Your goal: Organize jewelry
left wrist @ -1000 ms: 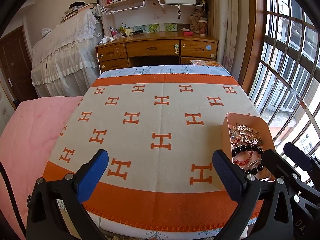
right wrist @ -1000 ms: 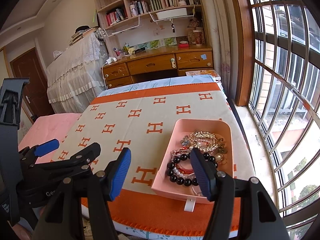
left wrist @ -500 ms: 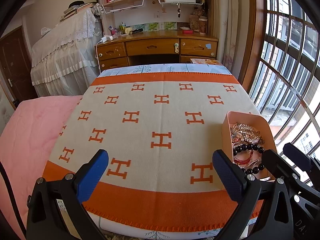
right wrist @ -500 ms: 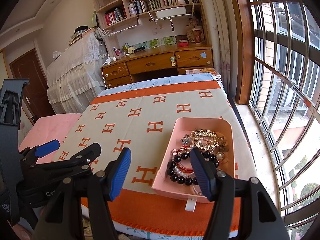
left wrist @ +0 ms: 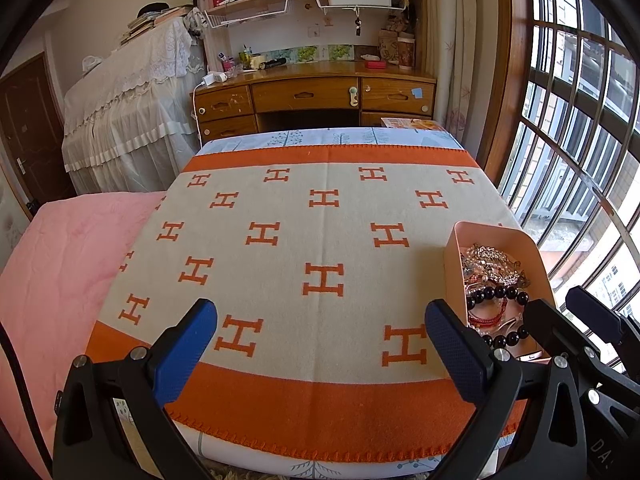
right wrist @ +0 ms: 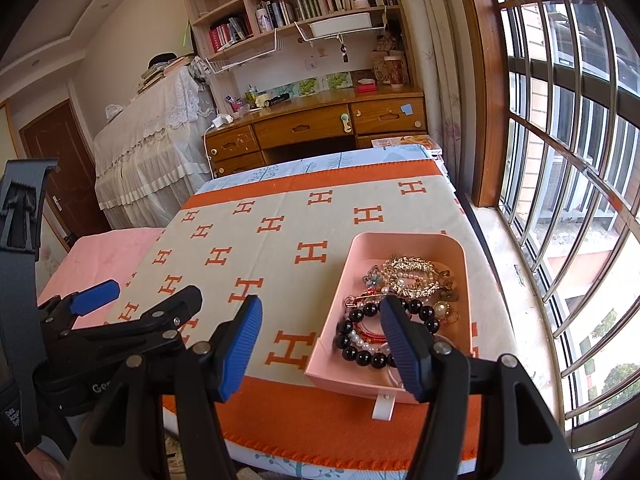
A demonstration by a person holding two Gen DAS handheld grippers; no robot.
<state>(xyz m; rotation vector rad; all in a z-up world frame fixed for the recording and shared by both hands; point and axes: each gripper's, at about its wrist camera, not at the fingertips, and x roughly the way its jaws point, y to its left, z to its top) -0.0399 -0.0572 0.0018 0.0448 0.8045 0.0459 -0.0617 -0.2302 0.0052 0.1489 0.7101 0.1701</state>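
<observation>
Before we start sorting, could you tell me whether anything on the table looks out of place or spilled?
Nothing has spilled. The jewelry lies in a tangled heap inside the pink tray, which sits near the blanket's front right edge. Both grippers, left and right, are open and empty.

The left gripper (left wrist: 320, 344) points forward and downward, its blue-padded jaws spread wide with nothing between them. The right gripper (right wrist: 320, 340) sits just to its right, tilted down at a similar slant, its jaws parted less widely and gripping nothing. In the right wrist view the left gripper's black frame shows at lower left.
</observation>
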